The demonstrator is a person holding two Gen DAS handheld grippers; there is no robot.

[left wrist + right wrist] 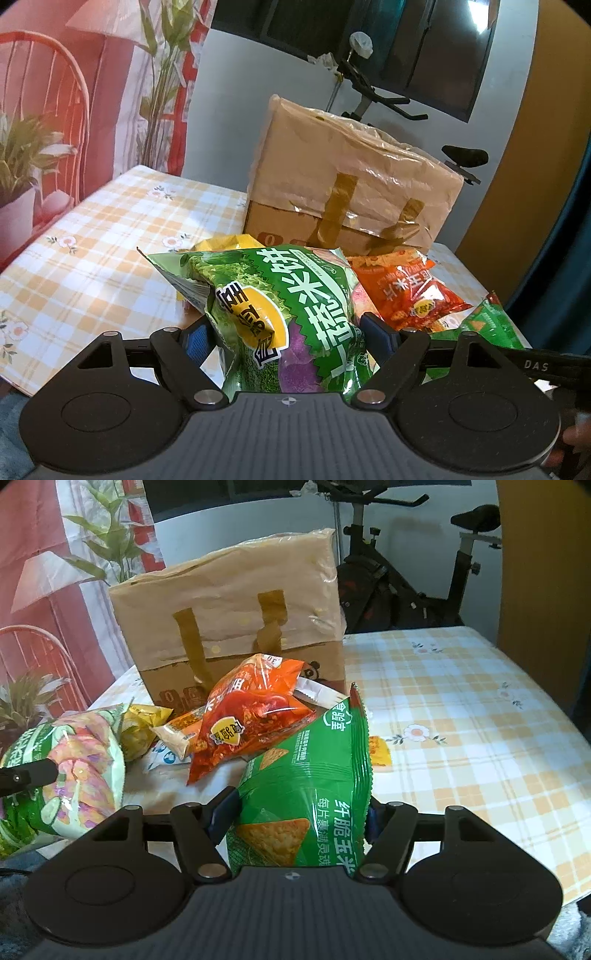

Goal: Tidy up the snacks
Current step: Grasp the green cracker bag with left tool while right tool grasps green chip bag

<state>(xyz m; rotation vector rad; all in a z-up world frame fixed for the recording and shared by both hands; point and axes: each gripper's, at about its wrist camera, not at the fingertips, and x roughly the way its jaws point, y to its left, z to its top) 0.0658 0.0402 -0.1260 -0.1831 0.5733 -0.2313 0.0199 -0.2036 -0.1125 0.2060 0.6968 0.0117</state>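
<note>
Partly hidden yellow packet [227, 243] behind green bag [280, 317]

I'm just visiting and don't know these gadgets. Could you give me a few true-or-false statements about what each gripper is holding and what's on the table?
1. The left gripper grips a light green snack bag. True.
2. The right gripper is empty. False: it grips a dark green chip bag.
3. The brown paper bag lies flat. False: it stands upright.
4. An orange snack bag lies before the paper bag. True.
</note>
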